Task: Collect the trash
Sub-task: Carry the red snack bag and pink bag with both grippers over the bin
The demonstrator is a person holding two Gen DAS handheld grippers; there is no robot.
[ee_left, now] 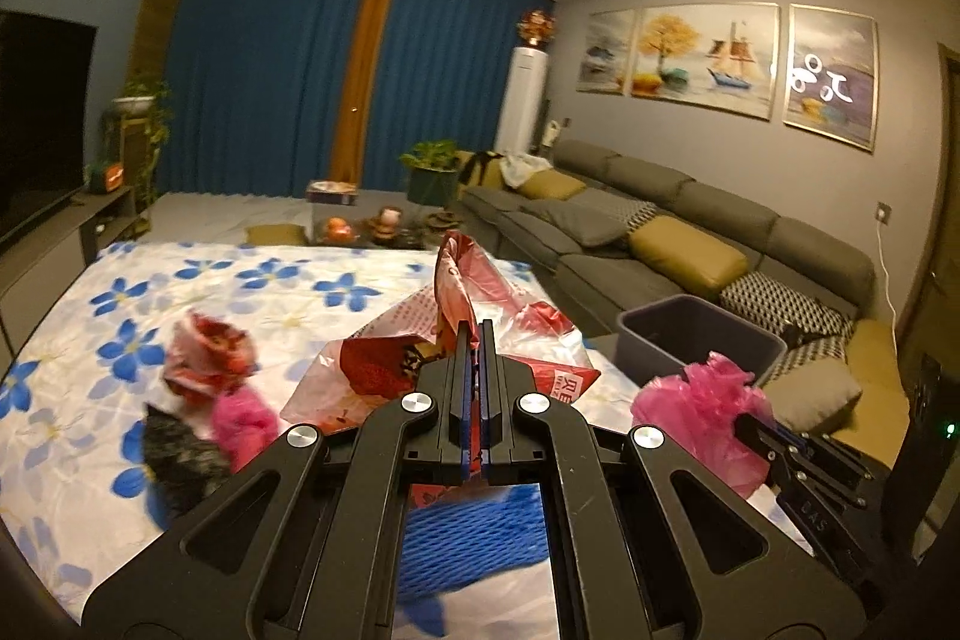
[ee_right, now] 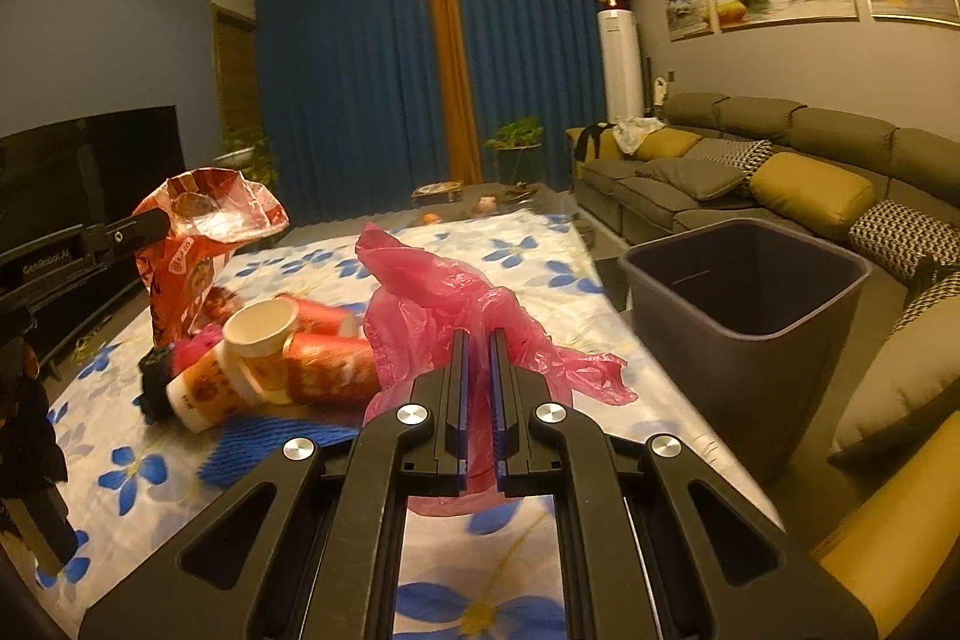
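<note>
My left gripper [ee_left: 478, 327] is shut on a crumpled red-and-white plastic bag [ee_left: 498, 304], held above the flower-print tablecloth [ee_left: 270, 274]. In the right wrist view that gripper [ee_right: 157, 222] and its bag [ee_right: 204, 220] hang at the left. My right gripper [ee_right: 478, 335] is shut on a pink plastic bag [ee_right: 444, 298], which shows in the left wrist view [ee_left: 696, 400] in front of a dark grey bin [ee_left: 660, 358]. The bin [ee_right: 750, 370] stands open just past the table's right edge. Paper cups [ee_right: 264, 334], a blue foam net [ee_right: 270, 439] and a black scrap [ee_right: 153, 382] lie on the cloth.
A grey sofa [ee_right: 750, 148] with yellow cushions runs along the right wall behind the bin. A dark TV [ee_right: 90, 160] on a low cabinet lines the left side. Beyond the table's far edge is a low table with ornaments [ee_left: 384, 226] and a potted plant [ee_left: 429, 166].
</note>
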